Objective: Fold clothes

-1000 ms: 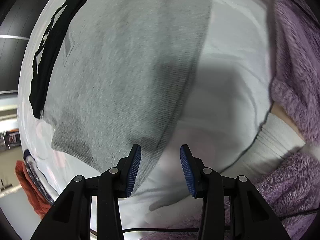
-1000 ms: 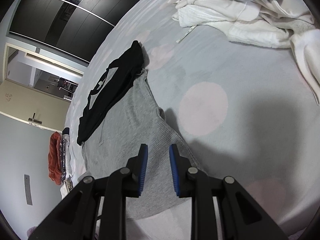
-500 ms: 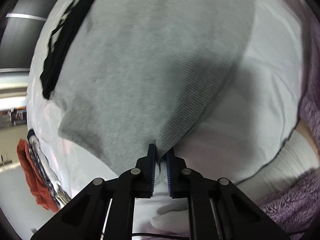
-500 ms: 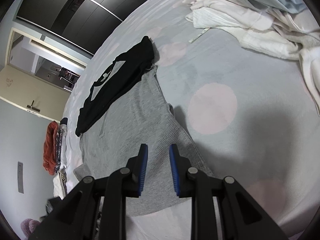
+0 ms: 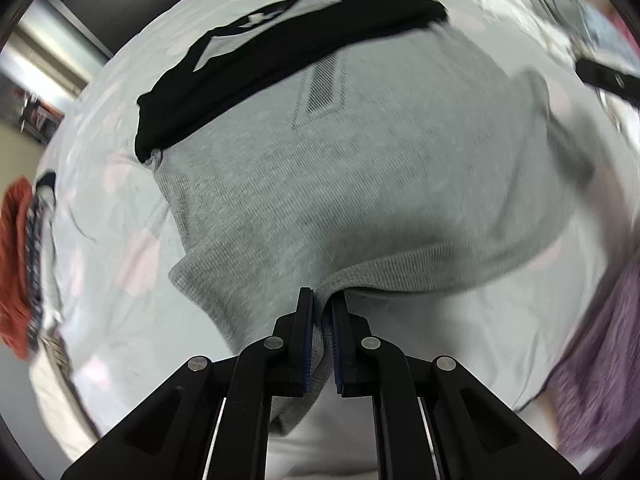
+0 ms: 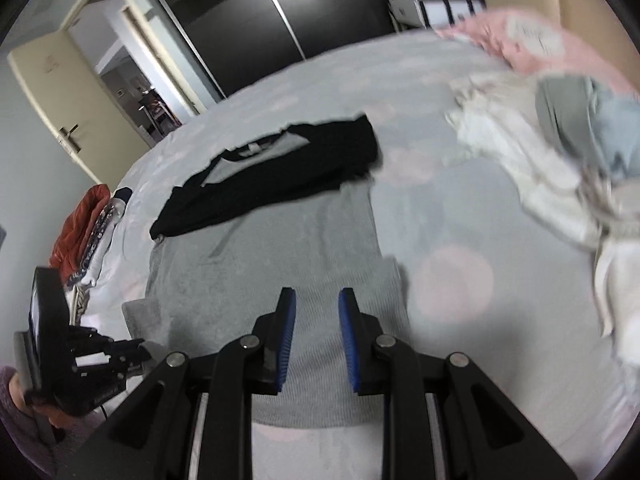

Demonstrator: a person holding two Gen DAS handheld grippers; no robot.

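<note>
At the near hem of the grey garment: this is where the change sits, so every place below is given from that garment.

Left gripper: your left gripper (image 5: 322, 344) has gone from standing wide over the hem to fully closed, with the ribbed edge of the grey garment (image 5: 360, 184) pinched between its blue pads. The cloth now peaks up into the jaws instead of lying flat.

Right gripper: your right gripper (image 6: 316, 344) keeps the same half-open gap as a second ago. Grey cloth shows through the gap, but you hold nothing with it that I can make out, and whether the pads touch the fabric I cannot tell.

Grey garment: it lies spread on the bed (image 6: 460, 240), its near left corner lifted, the rest flat.

Meaning for the task: one corner is secured; in my judgement the fold cannot be carried evenly until your right side also takes the hem.

Black shirt: the black shirt (image 6: 272, 176) lies across the far end of the grey garment, overlapping it. Lifting the near hem toward it may drag it, I would guess.

Unfolded pile: the pile of pale clothes (image 6: 540, 168) waits well to the right of the grey garment.
</note>
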